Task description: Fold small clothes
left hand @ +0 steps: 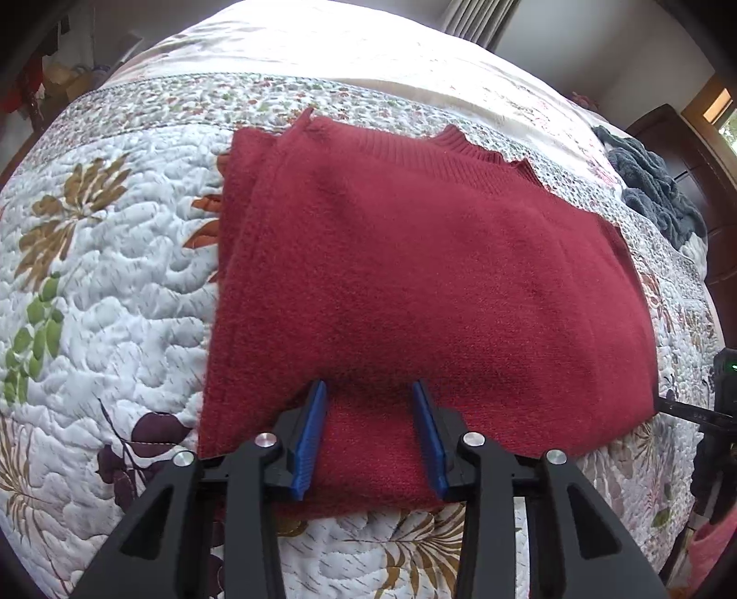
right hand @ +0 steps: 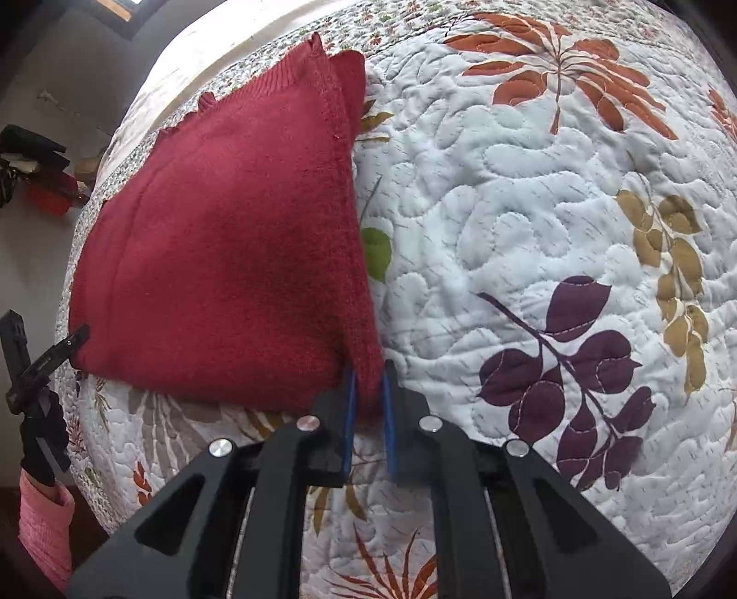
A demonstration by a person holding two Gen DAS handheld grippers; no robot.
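Folded dark-red knitted sweater (left hand: 414, 276) on white leaf-print quilt (left hand: 92, 276).
Left gripper (left hand: 373, 391) wide apart straddling its hem; right gripper (right hand: 368, 373) pinching its corner.

off-task things around the quilt

a floral quilt (left hand: 106, 295) covers the bed. a dark grey towel heap (left hand: 654, 189) lies near the quilt's far right edge, beside a dark wooden headboard (left hand: 691, 152). curtains (left hand: 470, 18) hang beyond the quilt.

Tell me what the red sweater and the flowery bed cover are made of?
The red sweater looks like knitted wool or something similar: soft and fuzzy, with ribbed knit at the neck. The bed cover looks like a quilted cotton-type fabric: puffy stitched swirls with printed leaves. The exact fibres cannot be told from the pictures.
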